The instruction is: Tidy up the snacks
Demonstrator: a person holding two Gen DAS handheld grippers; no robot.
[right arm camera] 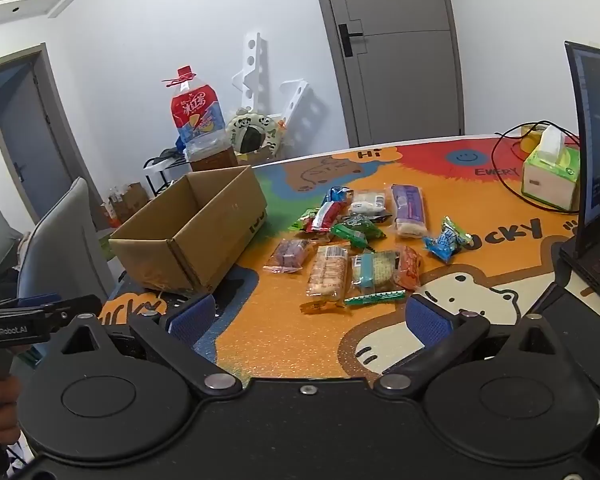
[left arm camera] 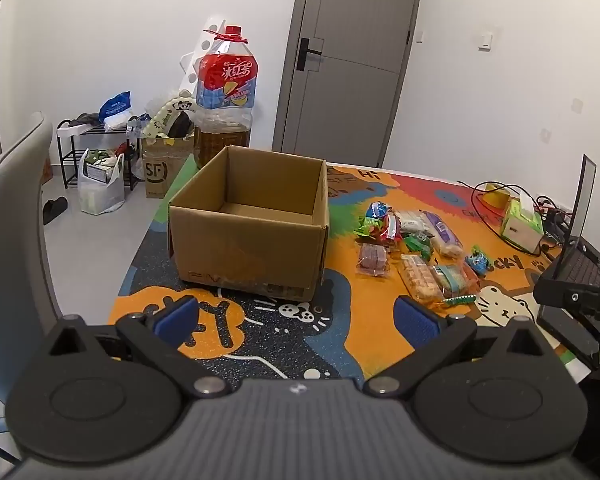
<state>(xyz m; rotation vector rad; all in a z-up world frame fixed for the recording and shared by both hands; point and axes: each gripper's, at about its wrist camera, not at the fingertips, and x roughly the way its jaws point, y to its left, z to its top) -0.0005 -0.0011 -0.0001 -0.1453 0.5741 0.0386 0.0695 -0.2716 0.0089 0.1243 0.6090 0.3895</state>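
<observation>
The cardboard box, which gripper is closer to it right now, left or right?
Left. The left gripper hangs open right in front of the cardboard box. The right gripper is open too, but faces the snack pile, with the box off to its left.

White walls, a grey door (left arm camera: 352,56), pale floor (left arm camera: 100,236), and perhaps a shoe rack (left arm camera: 96,152) behind.

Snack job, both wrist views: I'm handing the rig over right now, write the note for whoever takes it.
Left gripper: open, holding nothing, facing the cardboard box.
Right gripper: open, holding nothing, facing the snack pile.
The box sits on the table mat, open; no snack shows in the part of its inside that is visible.
The snacks lie loose on the mat beside it.
Done: nothing visible.
Left: all the snacks.
</observation>
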